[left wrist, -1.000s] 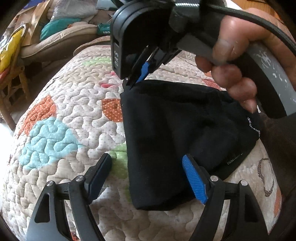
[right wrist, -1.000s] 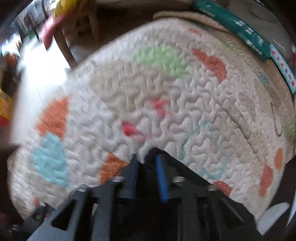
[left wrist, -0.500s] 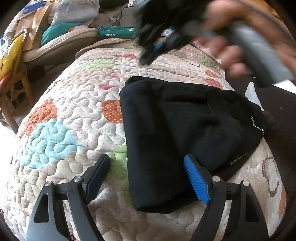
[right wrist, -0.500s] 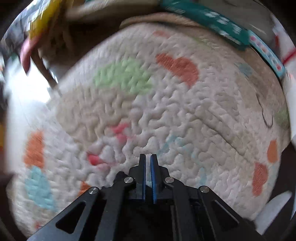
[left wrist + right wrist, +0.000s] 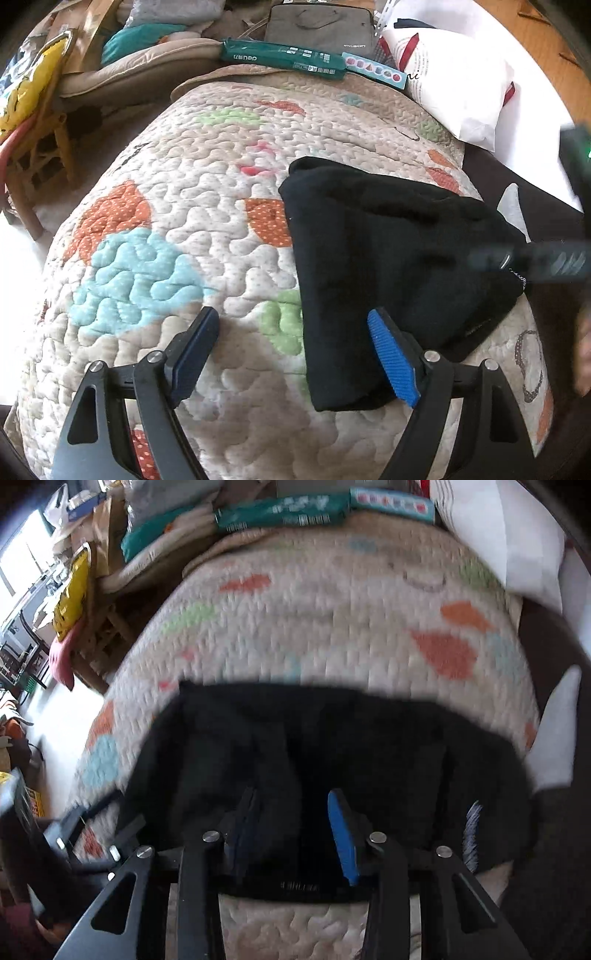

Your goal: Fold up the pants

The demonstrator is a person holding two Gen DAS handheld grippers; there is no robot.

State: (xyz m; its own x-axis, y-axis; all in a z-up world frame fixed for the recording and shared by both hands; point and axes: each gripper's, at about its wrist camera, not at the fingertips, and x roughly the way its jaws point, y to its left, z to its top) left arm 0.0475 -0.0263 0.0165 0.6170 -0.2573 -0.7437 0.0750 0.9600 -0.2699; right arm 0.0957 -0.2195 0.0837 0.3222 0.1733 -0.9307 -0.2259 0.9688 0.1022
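Quilt: I see the patchwork quilt (image 5: pixel 229 206) carrying everything; cream ground with orange, teal and green patches; in the right wrist view it (image 5: pixel 332 602) is blurred.
Pants: the black pants (image 5: pixel 388 258) lie folded into a compact bundle on the right half of the quilt, near its right edge; one folded corner points toward the far edge, another hangs close to the near edge; from my right camera they (image 5: pixel 332 746) fill the near side of the quilt.
Pillow: a white pillow (image 5: pixel 454 77) sits at the quilt's far right corner.
Green pack: a long green packet (image 5: pixel 284 61) lies along the far edge.
Left gripper: my left gripper (image 5: pixel 295 354) hovers with jaws wide apart and empty; its blue pad is over the near corner of the pants, the dark one over bare quilt.
Right gripper: my right gripper (image 5: pixel 295 834) is spread moderately, gripping nothing, above the pants' near hem.
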